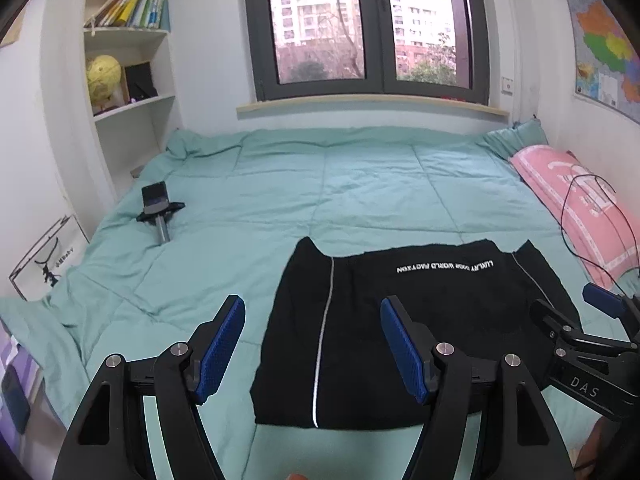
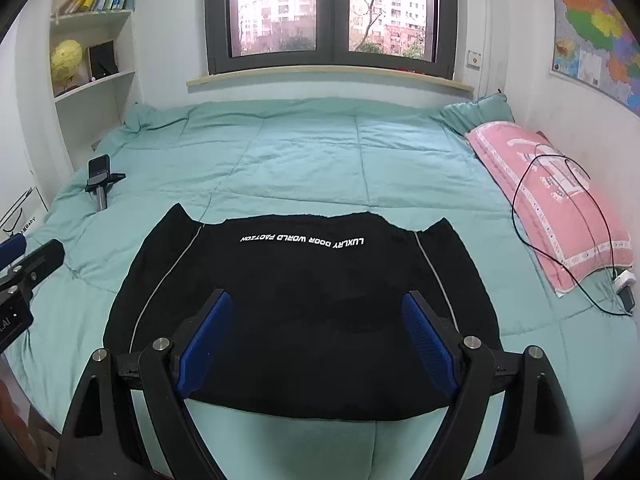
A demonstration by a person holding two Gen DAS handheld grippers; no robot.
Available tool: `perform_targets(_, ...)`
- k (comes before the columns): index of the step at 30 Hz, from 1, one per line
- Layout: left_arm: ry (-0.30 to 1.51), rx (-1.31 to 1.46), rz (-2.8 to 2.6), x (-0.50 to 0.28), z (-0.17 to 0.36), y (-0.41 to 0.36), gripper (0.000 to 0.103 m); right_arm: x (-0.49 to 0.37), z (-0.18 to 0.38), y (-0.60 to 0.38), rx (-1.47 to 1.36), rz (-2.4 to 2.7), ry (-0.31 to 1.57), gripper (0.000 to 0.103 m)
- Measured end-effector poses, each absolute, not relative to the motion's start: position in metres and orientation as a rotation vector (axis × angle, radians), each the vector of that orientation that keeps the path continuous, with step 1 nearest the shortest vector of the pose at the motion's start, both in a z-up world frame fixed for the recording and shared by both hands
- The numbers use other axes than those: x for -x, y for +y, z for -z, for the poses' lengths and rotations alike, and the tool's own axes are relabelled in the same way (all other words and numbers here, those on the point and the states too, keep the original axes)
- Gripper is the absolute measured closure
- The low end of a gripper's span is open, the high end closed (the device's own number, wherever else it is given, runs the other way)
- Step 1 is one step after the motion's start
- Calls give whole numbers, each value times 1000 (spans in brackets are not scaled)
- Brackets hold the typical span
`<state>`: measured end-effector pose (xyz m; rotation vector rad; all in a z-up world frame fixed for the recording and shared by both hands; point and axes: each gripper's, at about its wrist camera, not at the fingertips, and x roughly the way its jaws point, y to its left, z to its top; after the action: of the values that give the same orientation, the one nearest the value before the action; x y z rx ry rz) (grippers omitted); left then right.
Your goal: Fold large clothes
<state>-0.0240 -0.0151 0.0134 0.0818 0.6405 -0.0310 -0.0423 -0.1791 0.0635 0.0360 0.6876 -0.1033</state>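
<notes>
A black garment [image 1: 400,320] [image 2: 300,300] with white lettering and thin grey side stripes lies flat and partly folded on the teal quilt [image 1: 320,184] [image 2: 312,160]. My left gripper [image 1: 312,316] hovers over the garment's left edge, jaws open, nothing between the blue pads [image 1: 222,348]. My right gripper [image 2: 316,308] hangs over the garment's near middle, also open and empty. In the left wrist view the right gripper [image 1: 580,312] shows at the right edge. Part of the left gripper [image 2: 24,256] shows at the left of the right wrist view.
A pink pillow [image 1: 576,208] [image 2: 556,204] with a black cable [image 2: 560,220] and charger lies at the right. A phone on a small stand [image 1: 158,208] [image 2: 100,180] lies at the left of the bed. Bookshelves [image 1: 128,60] and a window [image 1: 364,28] line the far wall.
</notes>
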Motion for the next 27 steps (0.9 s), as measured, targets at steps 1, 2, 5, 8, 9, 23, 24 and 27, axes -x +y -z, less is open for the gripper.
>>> perform_targets(1, 647, -82, 34, 23, -12, -16, 31, 42, -62, -179, -38, 102, 693, 15)
perform_targets(2, 652, -84, 38, 23, -10, -17, 31, 41, -61, -178, -38, 101, 697, 15)
perform_targets(5, 650, -99, 32, 23, -8, -20, 31, 40, -58, -178, -35, 101, 704, 15)
perform_targets(8, 648, -112, 30, 23, -7, -23, 31, 38, -56, -178, -32, 98, 709, 15)
perform_targets(9, 648, -114, 29, 23, -7, -23, 31, 38, -55, -178, -32, 98, 711, 15)
perform_targets(23, 639, -155, 29, 25, -5, -32, 31, 34, -45, -179, -45, 97, 744, 15)
perform_targets(24, 641, -154, 29, 25, -5, -32, 31, 34, -45, -178, -45, 97, 745, 15)
perform_targets(27, 632, -167, 14, 25, -5, -32, 31, 34, -44, -177, -44, 95, 746, 15)
